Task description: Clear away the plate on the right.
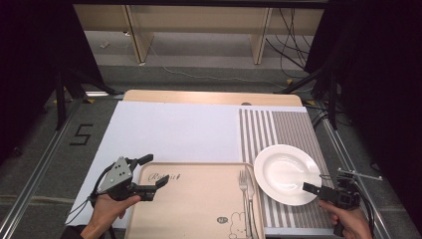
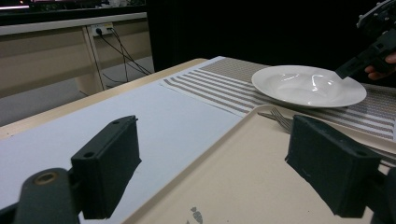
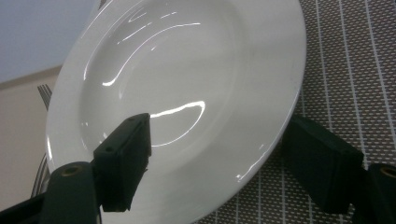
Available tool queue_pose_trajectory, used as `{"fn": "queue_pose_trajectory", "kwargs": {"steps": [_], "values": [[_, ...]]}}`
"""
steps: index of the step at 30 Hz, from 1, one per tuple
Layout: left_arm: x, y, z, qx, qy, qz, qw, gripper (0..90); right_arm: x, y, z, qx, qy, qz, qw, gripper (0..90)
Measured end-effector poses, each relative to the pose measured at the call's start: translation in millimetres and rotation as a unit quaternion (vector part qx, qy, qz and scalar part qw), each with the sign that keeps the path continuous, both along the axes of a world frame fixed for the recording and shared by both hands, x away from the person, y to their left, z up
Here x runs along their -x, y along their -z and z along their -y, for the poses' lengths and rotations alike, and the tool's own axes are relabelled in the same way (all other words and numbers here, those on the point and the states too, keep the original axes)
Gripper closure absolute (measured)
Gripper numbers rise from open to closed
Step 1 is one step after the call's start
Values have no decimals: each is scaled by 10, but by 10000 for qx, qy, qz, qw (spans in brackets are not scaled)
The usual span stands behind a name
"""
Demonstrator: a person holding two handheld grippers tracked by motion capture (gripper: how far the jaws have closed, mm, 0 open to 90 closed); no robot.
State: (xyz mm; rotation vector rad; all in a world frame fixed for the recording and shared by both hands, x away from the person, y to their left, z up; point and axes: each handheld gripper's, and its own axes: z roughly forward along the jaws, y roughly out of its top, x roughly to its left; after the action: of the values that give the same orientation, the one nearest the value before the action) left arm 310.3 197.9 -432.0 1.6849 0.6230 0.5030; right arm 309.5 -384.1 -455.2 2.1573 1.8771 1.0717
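A white deep plate [image 1: 286, 172] rests on the striped placemat [image 1: 278, 127], with its left edge beside the beige tray [image 1: 199, 214]. My right gripper [image 1: 311, 189] is open at the plate's near right rim. In the right gripper view [image 3: 217, 130] one jaw hangs over the plate [image 3: 187, 88] and the other sits outside the rim above the mat. My left gripper [image 1: 154, 172] stands open across the tray's left rim; in the left gripper view [image 2: 210, 135] one jaw is over the white sheet and the other over the tray [image 2: 243, 177]. Neither holds anything.
A metal fork [image 1: 245, 186] lies on the tray's right side, close to the plate. A white sheet [image 1: 169, 132] covers the table's left half. Beyond the table's far wooden edge are a floor, cables and desk legs. The other gripper [image 2: 362, 58] shows behind the plate.
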Motion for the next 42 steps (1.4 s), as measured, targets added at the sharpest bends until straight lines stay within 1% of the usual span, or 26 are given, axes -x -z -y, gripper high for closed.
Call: {"fn": "queue_pose_trajectory", "kwargs": {"steps": [1, 2, 3, 5, 6, 7, 9, 10, 11, 14, 15, 16, 17, 19, 21, 22, 24, 27, 30, 31, 32, 33, 34, 35, 38, 42], "values": [[-1, 0, 1, 0, 2, -1, 10000, 162, -3, 3, 0, -4, -19, 10, 10000, 255], [0, 1, 2, 10, -2, -10, 10000, 163, -1, -9, 8, -125, -81, -15, 9999, 254], [1, 2, 2, 15, -6, -16, 10000, 163, -8, 0, 6, -167, -69, 1, 9998, 255], [2, 1, 1, 17, -11, -12, 10000, 163, -21, 23, 8, -103, -53, 41, 9999, 258], [2, 1, 0, 15, -11, -11, 10000, 163, -23, 27, 8, -112, -50, 48, 9999, 262], [2, 1, 1, 17, -12, -12, 10000, 163, -19, 16, 11, -228, -100, 14, 9997, 262], [0, 2, 3, 16, -8, -13, 10000, 163, -21, 11, 11, -207, -89, -40, 9997, 263], [3, -1, 1, -15, -24, -28, 10000, 163, -38, 44, 13, -177, -117, 140, 9997, 264], [4, -1, 1, -17, -25, -27, 10000, 163, -39, 37, 13, -211, -130, 63, 9997, 265], [1, 2, 3, 17, -10, -18, 10000, 163, -50, 52, 11, -238, -113, 102, 9996, 269], [2, 1, 1, 2, -21, -23, 10000, 163, -38, 24, 10, -248, -94, -59, 9996, 276], [4, -1, 0, -20, -34, -34, 10000, 163, -42, 33, 11, -225, -114, -32, 9997, 279], [3, -1, 0, -20, -33, -34, 10000, 163, -45, 33, 9, -257, -105, -77, 9996, 280], [3, -1, 0, -18, -32, -30, 10000, 163, -58, 54, 3, -313, -123, -17, 9994, 282], [4, -1, 1, -20, -32, -32, 10000, 163, -66, 60, 1, -245, -122, -63, 9996, 287], [4, -1, 1, -22, -32, -33, 10000, 163, -62, 59, -2, -308, -132, -69, 9994, 293], [4, -1, 0, -22, -34, -35, 10000, 163, -63, 62, 0, -319, -98, -81, 9994, 305], [1, 0, -6, -48, -46, -53, 10000, 163, -67, 80, 14, -363, -145, -7, 9992, 310], [0, 0, -7, -30, -48, -53, 10000, 163, -73, 82, 12, -389, -82, -65, 9992, 314], [0, -1, -7, -43, -47, -48, 10000, 163, -79, 102, 32, -326, -203, 81, 9992, 314], [0, 0, -6, -44, -45, -53, 10000, 163, -78, 92, 28, -376, -164, -16, 9992, 315], [1, 0, -4, -44, -45, -53, 10000, 164, -82, 104, 31, -359, -165, 53, 9992, 319], [1, 0, -3, -43, -46, -49, 10000, 163, -84, 106, 36, -350, -196, 46, 9992, 322], [1, -1, -3, -46, -46, -51, 10000, 163, -85, 109, 23, -447, -95, 25, 9990, 325], [-2, 1, -6, -59, -53, -67, 9999, 163, -102, 132, 21, -370, -84, 94, 9992, 340], [-2, 1, -7, -45, -58, -67, 10000, 163, -105, 121, 26, -428, -98, -56, 9990, 350]]}}
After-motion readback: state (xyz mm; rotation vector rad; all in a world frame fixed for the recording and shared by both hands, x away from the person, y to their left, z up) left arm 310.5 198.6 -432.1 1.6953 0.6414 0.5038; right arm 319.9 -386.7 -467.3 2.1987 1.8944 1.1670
